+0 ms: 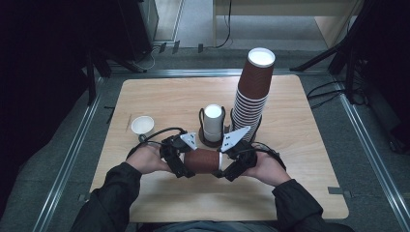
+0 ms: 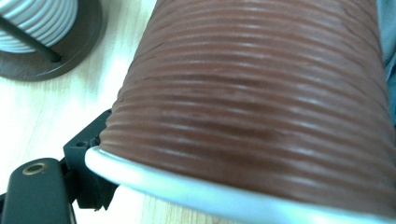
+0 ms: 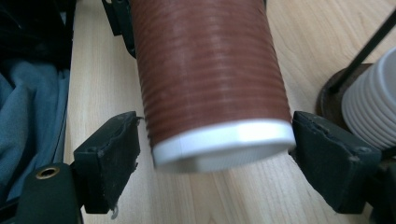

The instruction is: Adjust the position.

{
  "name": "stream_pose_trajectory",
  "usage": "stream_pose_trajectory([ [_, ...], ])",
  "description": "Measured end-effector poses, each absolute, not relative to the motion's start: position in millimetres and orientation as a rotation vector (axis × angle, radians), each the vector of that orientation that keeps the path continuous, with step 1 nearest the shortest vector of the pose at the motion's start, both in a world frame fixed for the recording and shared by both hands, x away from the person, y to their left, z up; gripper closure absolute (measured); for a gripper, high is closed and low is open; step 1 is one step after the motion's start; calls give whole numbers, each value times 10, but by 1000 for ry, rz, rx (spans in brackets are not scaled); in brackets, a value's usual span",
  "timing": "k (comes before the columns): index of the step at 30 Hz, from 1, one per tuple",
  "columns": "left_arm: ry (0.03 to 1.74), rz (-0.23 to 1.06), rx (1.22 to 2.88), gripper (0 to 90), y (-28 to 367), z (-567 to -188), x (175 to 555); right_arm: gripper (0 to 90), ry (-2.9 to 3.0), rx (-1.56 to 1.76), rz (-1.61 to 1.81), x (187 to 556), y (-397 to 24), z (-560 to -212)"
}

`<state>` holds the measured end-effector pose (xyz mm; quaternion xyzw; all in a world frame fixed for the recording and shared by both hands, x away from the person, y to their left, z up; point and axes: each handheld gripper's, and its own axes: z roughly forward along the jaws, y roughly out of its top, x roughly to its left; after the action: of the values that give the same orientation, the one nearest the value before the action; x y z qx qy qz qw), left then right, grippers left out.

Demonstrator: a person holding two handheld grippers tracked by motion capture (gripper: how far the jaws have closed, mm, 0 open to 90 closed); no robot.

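Our right gripper (image 1: 227, 162) stands with its jaws apart astride the white-edged end of the brown cup (image 1: 202, 161). In the right gripper view one pad touches the wall and the other sits a sliver clear, so we judge it steadies that end rather than clamps it. Our left gripper (image 1: 182, 163) meets the opposite end, where one jaw lies against the rolled rim. Its partner is hidden behind the cup, so we cannot tell whether that pair is pressing. The cup lies on its side between the two, low over the near middle of the table (image 1: 159, 96) — held from both ends, we think, so it can be turned or pulled along its length. Just beyond stand the white cup stack (image 1: 212, 123) on its dark holder base (image 2: 88, 42) and the tall brown stack (image 1: 251, 96) — near enough to knock on a forward push. A small white cup (image 1: 142, 125) sits to the left. Bare wood opens toward the left and right edges.
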<state>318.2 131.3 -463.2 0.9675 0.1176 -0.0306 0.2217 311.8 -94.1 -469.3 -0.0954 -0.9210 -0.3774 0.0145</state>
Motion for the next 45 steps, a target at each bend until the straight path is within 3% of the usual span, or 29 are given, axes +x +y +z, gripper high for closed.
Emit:
stream_pose_trajectory([
  [24,303,-144,2706,85,1153,-4686,3132,208,-2911,-199,-1065,3046,-683,-4792],
  [28,286,-102,2667,70,1169,-4649,3113,206,-2898,-188,-1092,3052,-713,-4773],
  [31,308,-54,2651,0,1193,-4625,3112,204,-2894,-201,-1119,3062,-766,-4741],
  [45,405,-82,2485,0,1507,-4556,3175,202,-2888,-247,-1222,3118,-1002,-4630],
])
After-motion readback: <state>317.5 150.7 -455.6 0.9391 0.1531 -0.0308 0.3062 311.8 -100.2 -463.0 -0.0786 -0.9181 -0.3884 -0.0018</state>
